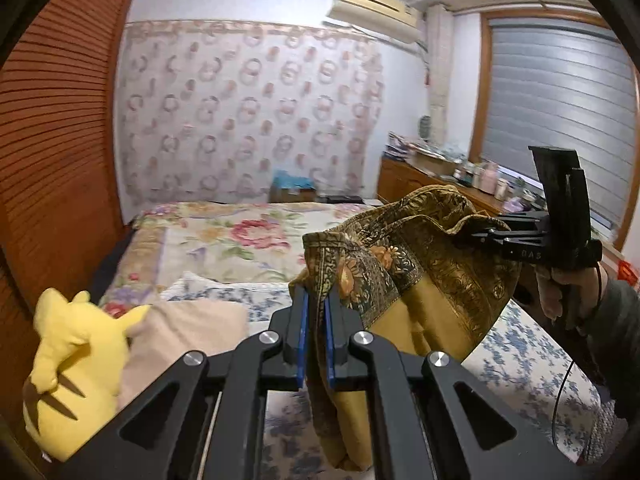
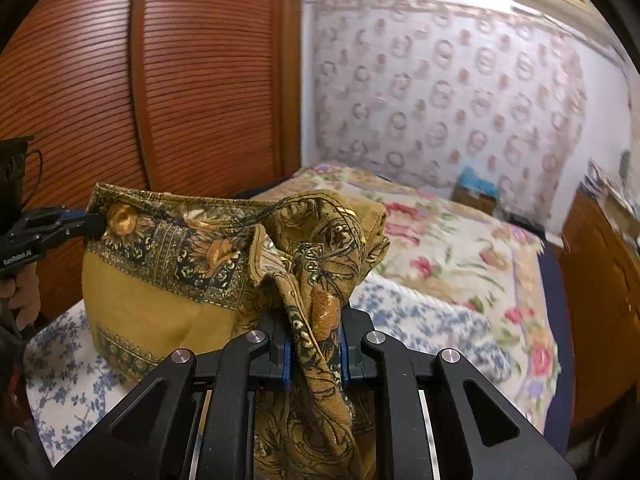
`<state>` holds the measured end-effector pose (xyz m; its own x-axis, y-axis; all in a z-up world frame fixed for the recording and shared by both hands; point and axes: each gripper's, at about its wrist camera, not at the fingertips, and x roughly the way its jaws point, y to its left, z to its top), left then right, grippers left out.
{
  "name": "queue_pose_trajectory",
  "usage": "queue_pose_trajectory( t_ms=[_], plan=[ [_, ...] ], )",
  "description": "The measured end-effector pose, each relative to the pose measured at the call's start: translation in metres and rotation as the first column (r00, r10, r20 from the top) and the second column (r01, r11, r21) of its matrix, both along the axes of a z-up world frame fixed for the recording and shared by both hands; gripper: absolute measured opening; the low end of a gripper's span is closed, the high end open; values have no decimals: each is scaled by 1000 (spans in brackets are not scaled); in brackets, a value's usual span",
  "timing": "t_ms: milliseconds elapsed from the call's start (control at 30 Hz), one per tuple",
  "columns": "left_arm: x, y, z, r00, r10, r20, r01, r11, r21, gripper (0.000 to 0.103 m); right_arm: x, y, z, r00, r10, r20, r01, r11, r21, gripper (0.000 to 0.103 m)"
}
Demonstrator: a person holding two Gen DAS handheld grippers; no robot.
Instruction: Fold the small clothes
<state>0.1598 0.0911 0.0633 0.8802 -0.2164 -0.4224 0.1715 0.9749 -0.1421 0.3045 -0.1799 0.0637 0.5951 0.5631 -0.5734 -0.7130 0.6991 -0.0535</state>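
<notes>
Bed (image 1: 224, 240) fills the middle and lower part of both views: floral quilt toward the back, blue-and-white floral sheet (image 1: 532, 352) in the lower right of the left wrist view. Brown slatted wardrobe (image 1: 52, 128) takes the whole left edge there; in the right wrist view it covers the upper left. Patterned curtain (image 1: 248, 108) spans the back wall, centre top. Window blind (image 1: 560, 104) upper right, wooden dresser (image 1: 416, 180) below it with clutter on top, too small to identify. Air conditioner (image 1: 376, 8) at top, right of centre.

Mustard-and-dark paisley cloth (image 1: 424, 268) hangs off the bed between the two grippers, centre to right of the left wrist view, bunched and sagging in the middle. In the right wrist view it sits left of centre, stretched from the frame's left edge to bottom centre.

Yellow plush toy (image 1: 72, 360) lower left, touching a beige folded cloth (image 1: 180, 340) just to its right.

Left gripper (image 1: 316, 344), bottom centre: jaws nearly closed, blue pads pinching a thin edge of the paisley cloth. Right gripper (image 2: 314, 356), bottom centre of its own view: jaws narrowly apart, clamped on a thicker bunched fold of the same cloth. A hand (image 1: 560, 292) grips its handle at the right edge of the left wrist view.
</notes>
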Motion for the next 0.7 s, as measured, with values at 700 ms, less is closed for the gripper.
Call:
queue_pose_trajectory(
  t_ms=[700],
  plan=[
    [-74,121,-95,916,386,-111,-394,917,-66,4,30,276,-17,897,436,-76,-440,860,-257,14]
  ],
)
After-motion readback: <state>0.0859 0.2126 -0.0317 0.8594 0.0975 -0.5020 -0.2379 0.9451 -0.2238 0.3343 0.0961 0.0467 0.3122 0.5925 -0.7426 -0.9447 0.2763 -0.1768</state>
